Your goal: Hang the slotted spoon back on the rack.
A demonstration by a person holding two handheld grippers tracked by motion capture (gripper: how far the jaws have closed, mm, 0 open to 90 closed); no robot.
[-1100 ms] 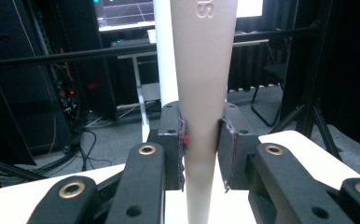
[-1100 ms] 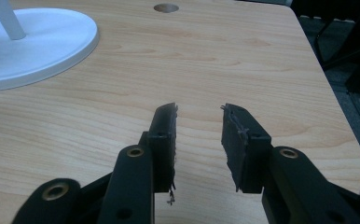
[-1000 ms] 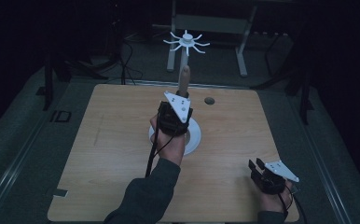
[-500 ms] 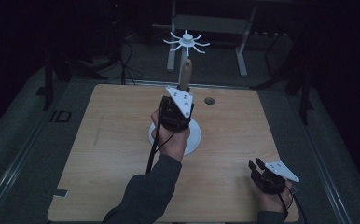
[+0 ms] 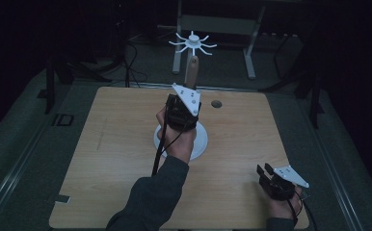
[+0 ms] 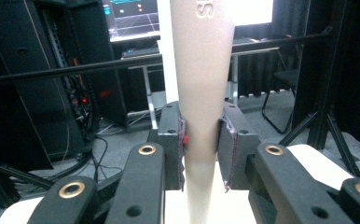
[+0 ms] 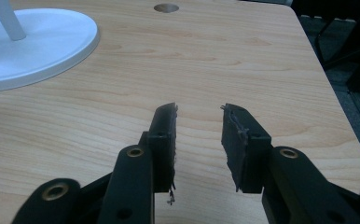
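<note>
My left gripper [image 5: 188,95] is held upright above the white stand's round base [image 5: 201,144]. It is shut on a beige tapered piece [image 5: 192,70] that points upward. In the left gripper view both pads [image 6: 182,140] press on the narrow lower part of the beige piece [image 6: 201,70], and the stand's white pole [image 6: 166,56] rises just behind it. The stand's spoked white top [image 5: 192,42] is above the piece. My right gripper [image 5: 264,170] rests near the table's front right corner, and in its own view the right gripper [image 7: 199,111] is open with nothing between its fingers.
The wooden table [image 5: 107,159] has a small round hole [image 5: 216,103] at the back right. The white base [image 7: 43,51] and pole foot [image 7: 8,21] lie ahead of the right gripper to its left. Dark frames, racks and cables stand beyond the table's far edge.
The left gripper with the beige piece has edged slightly up and away along the pole. The right gripper has stayed where it was.
</note>
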